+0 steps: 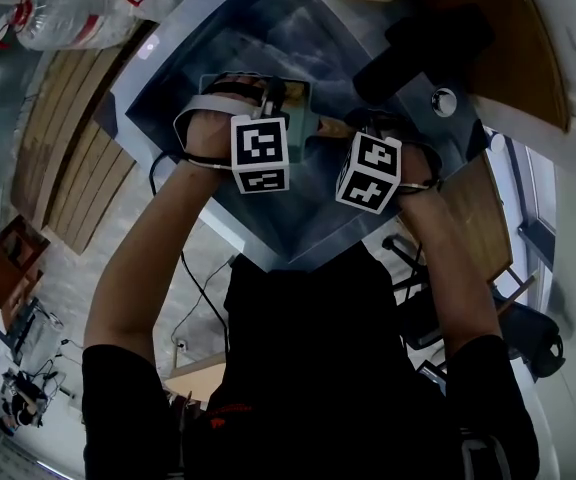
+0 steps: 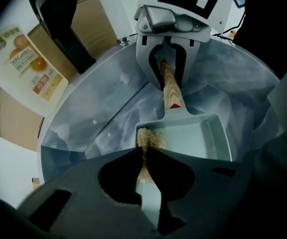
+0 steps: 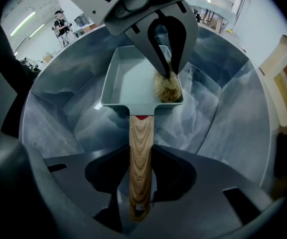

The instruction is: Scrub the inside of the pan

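Observation:
A pale grey-green square pan (image 3: 131, 83) with a wooden handle (image 3: 141, 153) lies in a steel sink (image 3: 223, 108). My right gripper (image 3: 139, 183) is shut on the handle, which runs straight between its jaws. My left gripper (image 2: 144, 156) is shut on a tan scrub sponge (image 2: 151, 138) and presses it into the pan's near corner (image 2: 193, 138). From the right gripper view, the left gripper (image 3: 166, 68) comes down over the sponge (image 3: 167, 89) at the pan's right edge. In the head view both grippers (image 1: 268, 103) (image 1: 353, 133) reach into the sink side by side.
A black object (image 1: 423, 53) leans over the sink's far right corner beside a round metal fitting (image 1: 444, 100). An orange-printed carton (image 2: 31, 63) lies on the wooden counter. Clear plastic bottles (image 1: 78, 13) lie at the far left. The sink walls (image 1: 188, 58) slope steeply.

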`<state>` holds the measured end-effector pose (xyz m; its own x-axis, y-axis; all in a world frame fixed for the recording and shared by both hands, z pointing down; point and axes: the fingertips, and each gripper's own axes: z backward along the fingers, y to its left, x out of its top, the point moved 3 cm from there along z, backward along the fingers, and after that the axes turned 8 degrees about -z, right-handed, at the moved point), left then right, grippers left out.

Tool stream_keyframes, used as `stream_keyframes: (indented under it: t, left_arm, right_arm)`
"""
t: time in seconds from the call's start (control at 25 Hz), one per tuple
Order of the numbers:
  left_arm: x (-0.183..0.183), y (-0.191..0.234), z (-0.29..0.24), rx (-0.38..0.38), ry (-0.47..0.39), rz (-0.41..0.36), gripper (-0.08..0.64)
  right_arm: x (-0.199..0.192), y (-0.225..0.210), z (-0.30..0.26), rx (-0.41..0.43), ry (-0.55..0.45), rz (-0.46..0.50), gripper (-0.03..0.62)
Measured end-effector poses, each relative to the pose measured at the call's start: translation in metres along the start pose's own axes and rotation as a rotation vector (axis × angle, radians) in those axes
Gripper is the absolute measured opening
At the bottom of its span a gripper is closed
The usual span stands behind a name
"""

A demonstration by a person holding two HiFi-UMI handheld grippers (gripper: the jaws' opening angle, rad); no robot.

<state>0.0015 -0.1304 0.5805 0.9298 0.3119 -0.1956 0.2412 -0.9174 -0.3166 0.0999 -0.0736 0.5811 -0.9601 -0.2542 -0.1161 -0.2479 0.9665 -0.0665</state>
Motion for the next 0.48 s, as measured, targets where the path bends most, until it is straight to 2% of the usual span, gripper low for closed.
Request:
stream_keyframes:
  t: [0.2,0.48]
  left_arm:
    - [0.008,0.002,-0.008,0.024,0.038,0.003,0.041]
    - [0.007,0.001,-0.011,0.015,0.033,0.008,0.037]
  right_arm:
    - [-0.001,0.0,0.0,-0.003,0.003,-0.002,0.14]
    - [0.0,0.0,0.0,-0.008,0.002,-0.012,0.14]
